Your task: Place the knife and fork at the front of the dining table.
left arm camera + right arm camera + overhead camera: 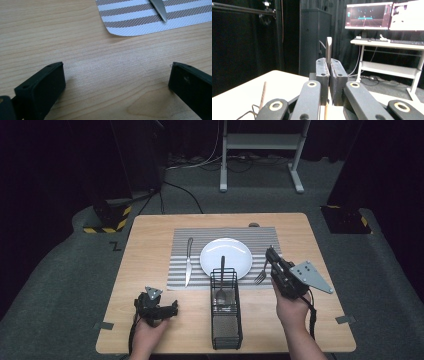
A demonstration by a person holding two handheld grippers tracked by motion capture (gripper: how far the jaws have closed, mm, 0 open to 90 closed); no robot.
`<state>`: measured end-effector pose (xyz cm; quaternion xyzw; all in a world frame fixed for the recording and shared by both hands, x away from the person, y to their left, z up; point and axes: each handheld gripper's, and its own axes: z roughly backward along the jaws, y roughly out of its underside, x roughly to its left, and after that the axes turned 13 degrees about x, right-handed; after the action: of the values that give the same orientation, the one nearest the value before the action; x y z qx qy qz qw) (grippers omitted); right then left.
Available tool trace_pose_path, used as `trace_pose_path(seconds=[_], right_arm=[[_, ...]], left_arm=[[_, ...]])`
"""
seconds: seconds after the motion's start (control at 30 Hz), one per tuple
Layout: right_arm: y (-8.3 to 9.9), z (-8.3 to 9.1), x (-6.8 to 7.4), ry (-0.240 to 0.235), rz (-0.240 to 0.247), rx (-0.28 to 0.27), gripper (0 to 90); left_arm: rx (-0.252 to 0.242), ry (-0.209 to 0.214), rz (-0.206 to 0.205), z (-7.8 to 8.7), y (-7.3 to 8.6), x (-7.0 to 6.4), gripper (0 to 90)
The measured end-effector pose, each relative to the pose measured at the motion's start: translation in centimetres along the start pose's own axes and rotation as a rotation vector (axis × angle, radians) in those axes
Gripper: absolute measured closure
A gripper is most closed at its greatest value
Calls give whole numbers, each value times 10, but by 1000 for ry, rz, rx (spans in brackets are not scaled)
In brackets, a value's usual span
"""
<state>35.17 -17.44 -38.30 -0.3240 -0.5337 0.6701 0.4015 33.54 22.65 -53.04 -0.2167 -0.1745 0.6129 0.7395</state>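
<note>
My right gripper (272,256) is shut on a fork (261,276) and holds it above the right edge of the striped placemat (200,237), tines hanging down and left. In the right gripper view the fork's handle end (328,47) sticks up between the closed jaws. A white plate (235,251) lies on the placemat, and a knife (188,265) lies left of it. My left gripper (173,308) rests open on the wooden table (150,245) with nothing between its jaws. Ahead of my left gripper (117,80) are the placemat corner (130,27) and the knife tip (160,10).
A black wire caddy (226,320) stands at the table's front middle between my hands, with a spoon (222,285) upright in it. The spoon's handle (262,96) rises at the lower left of the right gripper view. Beyond the table stand a white desk frame (260,142) and monitors (368,16).
</note>
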Motion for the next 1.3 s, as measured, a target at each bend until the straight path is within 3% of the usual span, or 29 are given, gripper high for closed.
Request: trace_pose_path(seconds=[0.63, 0.87, 1.3], right_arm=[[36, -44, -29, 79, -9, 151, 867], [40, -54, -32, 86, 4, 179, 867], [42, -64, -36, 78, -18, 199, 867]], left_arm=[[0, 0, 0, 0, 0, 0, 9], [0, 0, 0, 0, 0, 0, 9], [0, 0, 0, 0, 0, 0, 9]])
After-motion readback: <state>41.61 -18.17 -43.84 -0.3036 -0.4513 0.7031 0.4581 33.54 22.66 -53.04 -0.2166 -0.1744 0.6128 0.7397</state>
